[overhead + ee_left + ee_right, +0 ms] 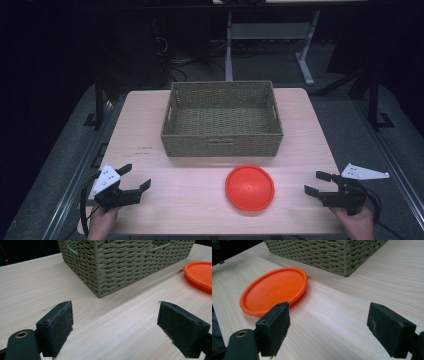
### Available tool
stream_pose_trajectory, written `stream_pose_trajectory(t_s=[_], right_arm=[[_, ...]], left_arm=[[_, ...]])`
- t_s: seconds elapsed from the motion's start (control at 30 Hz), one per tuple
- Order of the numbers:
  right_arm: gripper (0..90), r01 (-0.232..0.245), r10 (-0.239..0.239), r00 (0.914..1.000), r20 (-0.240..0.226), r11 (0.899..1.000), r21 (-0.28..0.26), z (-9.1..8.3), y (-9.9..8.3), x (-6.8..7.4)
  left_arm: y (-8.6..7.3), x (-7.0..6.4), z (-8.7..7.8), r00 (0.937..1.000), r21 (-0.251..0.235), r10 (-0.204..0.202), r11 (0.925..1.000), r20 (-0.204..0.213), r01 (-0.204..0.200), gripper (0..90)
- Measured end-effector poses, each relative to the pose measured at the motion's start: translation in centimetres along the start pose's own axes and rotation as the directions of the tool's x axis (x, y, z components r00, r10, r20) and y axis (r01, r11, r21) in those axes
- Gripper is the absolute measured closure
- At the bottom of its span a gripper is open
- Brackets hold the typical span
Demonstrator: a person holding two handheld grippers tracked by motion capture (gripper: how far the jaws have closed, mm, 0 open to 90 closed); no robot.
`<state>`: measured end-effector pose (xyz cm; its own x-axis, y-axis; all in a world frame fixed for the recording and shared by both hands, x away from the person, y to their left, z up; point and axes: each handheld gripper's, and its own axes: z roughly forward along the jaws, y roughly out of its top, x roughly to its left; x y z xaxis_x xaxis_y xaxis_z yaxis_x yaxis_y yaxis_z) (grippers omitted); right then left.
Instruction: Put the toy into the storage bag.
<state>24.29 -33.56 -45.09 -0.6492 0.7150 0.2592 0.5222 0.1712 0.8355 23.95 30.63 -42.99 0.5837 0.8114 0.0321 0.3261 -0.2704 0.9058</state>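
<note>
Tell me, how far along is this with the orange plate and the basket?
Barely begun. The orange plate lies on the table in front of the empty basket. Both the left gripper and right gripper are open, holding nothing. Grasping and moving the plate probably remain.

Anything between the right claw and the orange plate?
Nothing visible. The right claw is open, and bare table lies between it and the orange plate. The wicker basket sits behind the plate, off that line.

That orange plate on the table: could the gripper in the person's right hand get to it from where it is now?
Probably yes. The right gripper is open, its jaws pointing toward the orange plate, with bare table between them. The basket sits farther back, out of the way.
</note>
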Motion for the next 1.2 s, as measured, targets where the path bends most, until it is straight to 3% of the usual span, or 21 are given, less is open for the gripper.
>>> stream_pose_trajectory(t_s=[0.37,0.57,1.2], right_arm=[[16.6,0.015,-0.014,0.9996,-0.025,1.0,0.01,0.2,1.1,0.9],[16.7,0.017,-0.015,0.9981,-0.06,1.0,0.02,0.8,2.0,1.4],[16.6,0.048,-0.034,0.9934,-0.109,0.991,0.122,3.0,5.1,2.5]], left_arm=[[-0.1,0.1,-0.2,1.0,-0.007,-0.003,1.0,-0.006,0.003,12.7],[-0.1,0.2,-0.1,1.0,-0.006,-0.005,1.0,-0.007,0.005,12.7],[-0.1,0.1,0.0,1.0,-0.007,-0.003,1.0,-0.004,0.003,12.7]])
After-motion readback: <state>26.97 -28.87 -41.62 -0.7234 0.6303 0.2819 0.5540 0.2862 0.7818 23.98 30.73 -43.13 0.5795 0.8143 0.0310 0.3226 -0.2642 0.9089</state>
